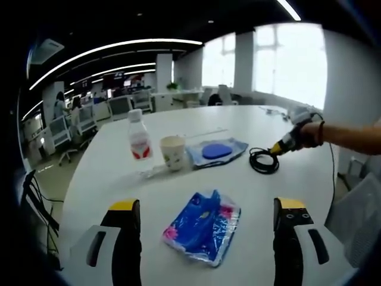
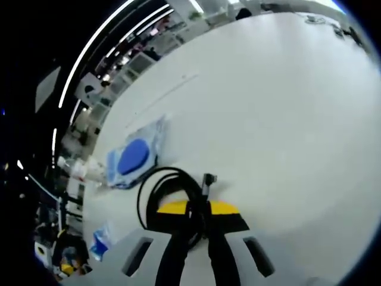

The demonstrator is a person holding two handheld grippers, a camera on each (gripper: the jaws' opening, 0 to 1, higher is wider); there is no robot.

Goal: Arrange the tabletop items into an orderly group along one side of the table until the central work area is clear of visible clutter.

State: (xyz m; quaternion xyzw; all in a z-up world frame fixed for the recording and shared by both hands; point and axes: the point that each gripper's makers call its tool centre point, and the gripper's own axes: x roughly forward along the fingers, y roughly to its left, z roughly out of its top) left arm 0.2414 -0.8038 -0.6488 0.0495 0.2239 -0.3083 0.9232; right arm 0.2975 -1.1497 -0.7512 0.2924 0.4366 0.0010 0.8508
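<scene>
My right tool is clenched on the black cable, its coil lying on the white table just ahead of the tips. Beyond it lies the clear bag with the blue disc. My left tool hangs released over the blue packet. Farther off stand the cup and bottle, close together.
</scene>
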